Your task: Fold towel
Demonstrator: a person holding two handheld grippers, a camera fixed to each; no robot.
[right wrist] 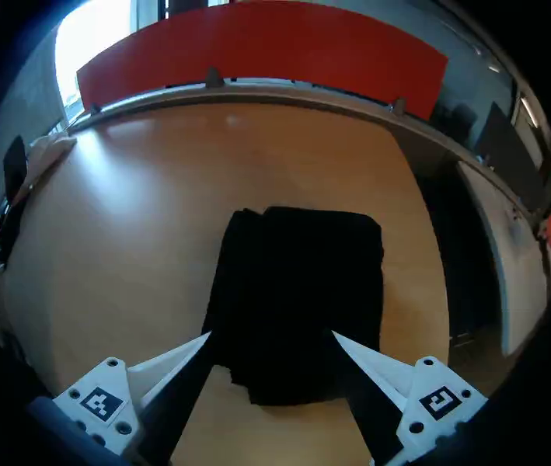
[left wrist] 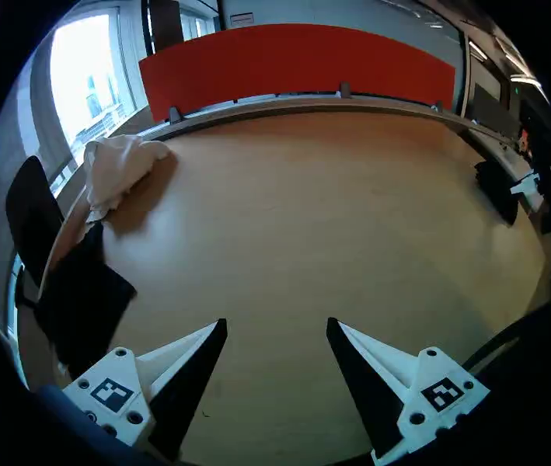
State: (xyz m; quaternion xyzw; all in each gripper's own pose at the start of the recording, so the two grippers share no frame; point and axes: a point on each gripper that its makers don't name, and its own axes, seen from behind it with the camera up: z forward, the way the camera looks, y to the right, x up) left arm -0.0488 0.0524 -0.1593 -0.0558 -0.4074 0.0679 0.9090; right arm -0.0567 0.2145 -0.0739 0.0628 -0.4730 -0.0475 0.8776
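In the right gripper view a black towel (right wrist: 298, 287) lies folded into a neat rectangle on the wooden table (right wrist: 135, 233). My right gripper (right wrist: 271, 338) stands open, its two fingertips over the towel's near part, pressing on nothing. A crumpled white towel (left wrist: 120, 167) sits at the table's far left corner and appears small in the right gripper view as well (right wrist: 46, 151). Another black cloth (left wrist: 81, 299) lies at the table's left edge. My left gripper (left wrist: 276, 321) is open over bare wood, holding nothing.
A red divider panel (left wrist: 298, 62) runs along the table's far edge. A dark chair (left wrist: 30, 210) stands beside the table at the left, below bright windows. A dark object (left wrist: 499, 186) sits at the table's right edge. To the right of the table the floor drops away (right wrist: 462, 256).
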